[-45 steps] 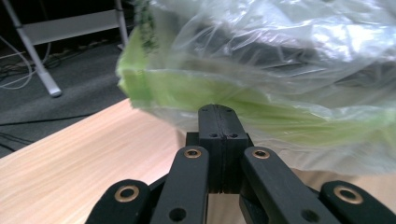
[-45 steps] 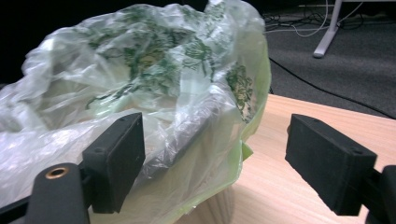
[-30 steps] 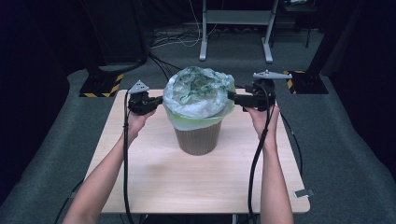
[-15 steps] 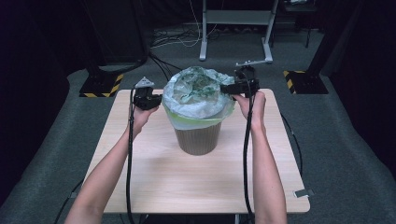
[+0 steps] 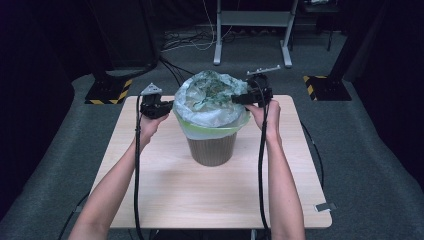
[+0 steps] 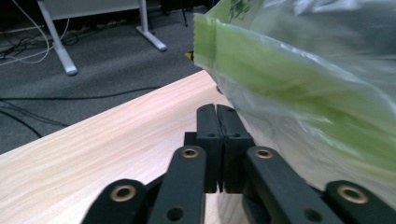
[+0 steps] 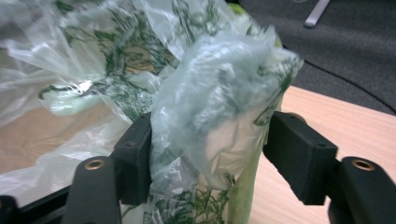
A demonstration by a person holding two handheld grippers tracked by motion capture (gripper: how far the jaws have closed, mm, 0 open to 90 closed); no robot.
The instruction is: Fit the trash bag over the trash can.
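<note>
The left tongs (image 6: 217, 140) sit pressed together on nothing, just beside the green-banded fold of the bag (image 5: 212, 102), low at the bin's left side. The brown bin (image 5: 212, 147) stands mid-counter (image 5: 150, 190), the bag draped over its rim. The right tongs (image 7: 210, 154) have a bunched wad of film between their jaws at the far right rim. Judging by this, the liner is being gathered; both sides should lift evenly to avoid tearing. The green print shows no legible words.
</note>
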